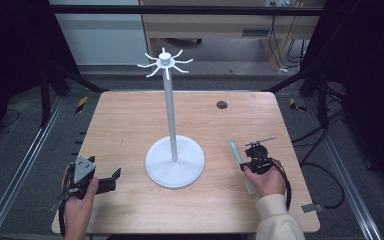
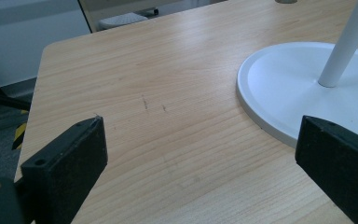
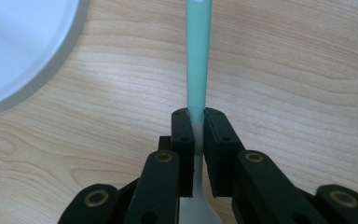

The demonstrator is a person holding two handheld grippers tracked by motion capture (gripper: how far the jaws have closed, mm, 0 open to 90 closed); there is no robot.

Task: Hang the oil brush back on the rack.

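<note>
A white stand (image 1: 174,161) with a round base, a tall pole and a ring of hooks (image 1: 165,62) at its top stands mid-table. My right gripper (image 1: 244,163) is to the right of the base, shut on a slim utensil (image 1: 235,150) with a mint-green handle and a white end. In the right gripper view the jaws (image 3: 196,122) pinch the utensil (image 3: 198,56) where green meets white, and the handle points away over the wood. My left gripper (image 1: 113,180) rests at the front left, open and holding nothing. In its own view the left gripper (image 2: 200,135) faces the stand's base (image 2: 284,79).
The wooden table (image 1: 130,125) has a small dark round cap (image 1: 222,104) near its back edge. Bare wood lies between each gripper and the stand. Metal rails and cables run along the floor on both sides.
</note>
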